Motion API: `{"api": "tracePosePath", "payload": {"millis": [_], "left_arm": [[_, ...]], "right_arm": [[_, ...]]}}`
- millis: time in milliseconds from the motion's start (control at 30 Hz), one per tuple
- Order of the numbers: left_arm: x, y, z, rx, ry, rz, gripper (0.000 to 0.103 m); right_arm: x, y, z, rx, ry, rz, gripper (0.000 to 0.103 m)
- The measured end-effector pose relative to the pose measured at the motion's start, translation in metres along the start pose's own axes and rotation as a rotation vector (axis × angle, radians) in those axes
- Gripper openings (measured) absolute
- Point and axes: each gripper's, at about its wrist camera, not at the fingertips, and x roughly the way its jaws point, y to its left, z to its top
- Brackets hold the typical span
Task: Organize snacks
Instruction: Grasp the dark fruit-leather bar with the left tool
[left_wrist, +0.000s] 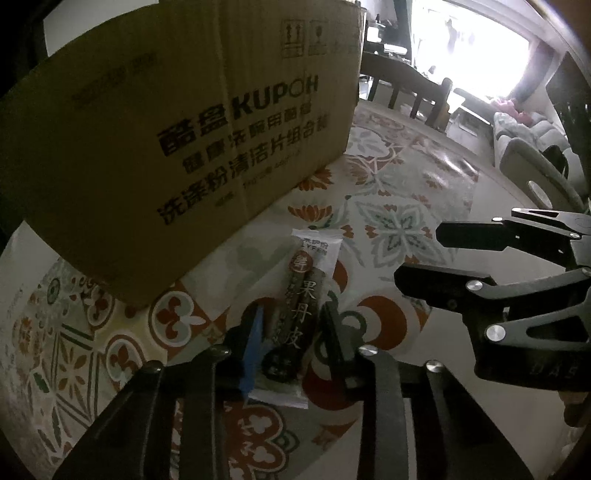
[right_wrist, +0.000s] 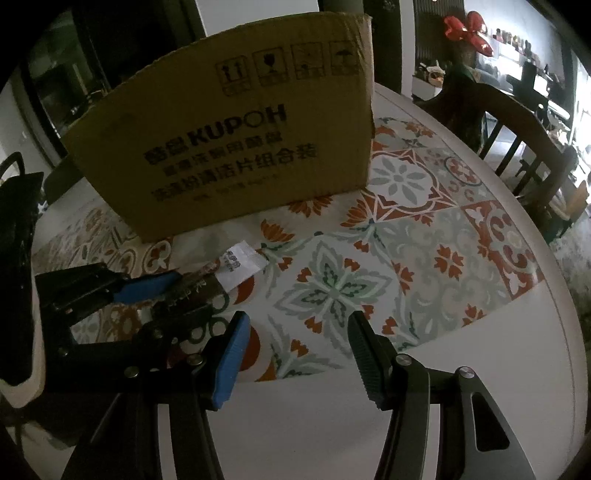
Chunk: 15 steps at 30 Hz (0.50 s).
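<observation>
The big brown cardboard box (left_wrist: 177, 147) stands on my round table (right_wrist: 480, 369), which has a smooth cloth with flower tiles. The snack bar (left_wrist: 295, 306) lies flat just in front of the box, long and thin in a shiny crinkly wrapper. My left gripper (left_wrist: 291, 332) sits around its middle, fingers close on both sides. I should squeeze softly, then lift straight up. My right gripper (right_wrist: 299, 354) is wide and holds nothing.

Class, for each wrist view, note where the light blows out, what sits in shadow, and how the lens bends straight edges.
Left wrist view: the window is blown out white; the brown cardboard box face is dim and its edges bow. Right wrist view: the round patterned table is evenly lit, its rim curves strongly, and corners vignette black.
</observation>
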Motion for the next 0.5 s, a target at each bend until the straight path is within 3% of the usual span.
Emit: {"api": "tracePosePath", "payload": {"millis": [267,500], "left_arm": [[-0.008,-0.007,-0.008,-0.081,-0.036,0.005,0.023],[-0.053,-0.011,-0.006,-0.166,-0.138,0.036,0.023]], "right_arm": [[-0.005,-0.005,0.0,0.004,-0.01,0.013,0.056],[-0.029,-0.008,0.001,-0.01,-0.068,0.012,0.056]]}}
